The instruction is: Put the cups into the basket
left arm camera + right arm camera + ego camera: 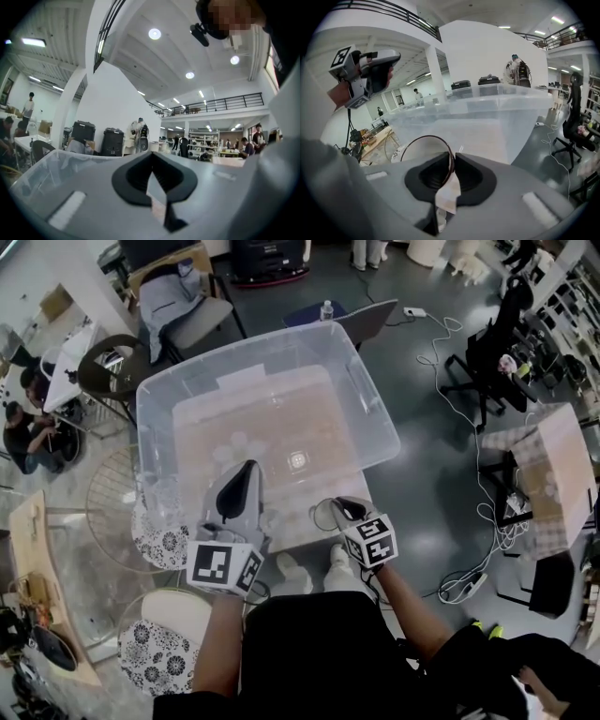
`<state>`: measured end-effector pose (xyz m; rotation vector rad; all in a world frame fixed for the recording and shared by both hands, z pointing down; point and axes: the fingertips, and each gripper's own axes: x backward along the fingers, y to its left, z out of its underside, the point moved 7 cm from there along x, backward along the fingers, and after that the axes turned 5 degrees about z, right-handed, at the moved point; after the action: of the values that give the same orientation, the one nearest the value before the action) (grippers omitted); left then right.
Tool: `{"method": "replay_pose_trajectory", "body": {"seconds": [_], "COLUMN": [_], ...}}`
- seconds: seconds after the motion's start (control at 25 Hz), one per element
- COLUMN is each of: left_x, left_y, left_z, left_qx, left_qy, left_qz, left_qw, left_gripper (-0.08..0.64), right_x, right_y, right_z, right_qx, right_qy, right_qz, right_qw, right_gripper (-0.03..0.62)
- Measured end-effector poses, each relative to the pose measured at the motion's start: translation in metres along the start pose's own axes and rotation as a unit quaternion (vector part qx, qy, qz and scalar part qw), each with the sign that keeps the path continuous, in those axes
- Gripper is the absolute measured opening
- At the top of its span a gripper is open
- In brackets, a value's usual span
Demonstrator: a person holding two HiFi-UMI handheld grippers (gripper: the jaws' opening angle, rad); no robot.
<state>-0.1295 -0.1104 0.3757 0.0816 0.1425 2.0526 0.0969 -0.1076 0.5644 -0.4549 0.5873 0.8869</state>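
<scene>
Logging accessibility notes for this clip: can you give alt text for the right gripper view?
The right gripper pinches the thin rim of a clear cup between its jaws, in front of a large clear plastic bin. The left gripper shows at upper left, against a bright open hall.

At six o'clock, the right gripper [452, 161] has its jaws pressed on the thin wall of a clear plastic cup with a dark rim [423, 149]. The cup's round rim reaches toward nine o'clock. A large clear plastic storage basket [487, 112] stands beyond, from twelve to two o'clock. The left gripper [383, 70] hangs at ten o'clock.
</scene>
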Motion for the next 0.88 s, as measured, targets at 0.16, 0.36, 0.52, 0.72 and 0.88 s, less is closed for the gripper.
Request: {"method": "replay_pose_trajectory", "body": {"seconds": [0.16, 0.36, 0.52, 0.72, 0.88], "left_x": [-0.003, -0.008, -0.010, -0.013, -0.013], "left_y": [-0.003, -0.005, -0.006, -0.007, -0.006], "left_z": [0.000, -0.001, 0.001, 0.005, 0.005], "left_qx": [0.007, 0.010, 0.016, 0.019, 0.011], "left_qy": [-0.007, -0.012, -0.014, -0.013, -0.010], "left_qz": [0.003, 0.005, 0.003, 0.000, -0.008], "left_qw": [0.9999, 0.9999, 0.9998, 0.9997, 0.9999], "left_gripper": [0.005, 0.004, 0.003, 0.005, 0.005], "right_x": [0.020, 0.049, 0.070, 0.086, 0.085], "right_y": [0.005, 0.009, 0.012, 0.013, 0.011], "right_z": [-0.017, -0.045, -0.074, -0.117, -0.155], "right_qx": [0.012, 0.026, 0.040, 0.053, 0.065], "right_qy": [-0.022, -0.050, -0.079, -0.122, -0.145], "right_qz": [-0.014, -0.024, -0.022, -0.026, -0.031], "right_qw": [1.000, 0.998, 0.996, 0.991, 0.987], "right_gripper": [0.044, 0.044, 0.044, 0.044, 0.044]}}
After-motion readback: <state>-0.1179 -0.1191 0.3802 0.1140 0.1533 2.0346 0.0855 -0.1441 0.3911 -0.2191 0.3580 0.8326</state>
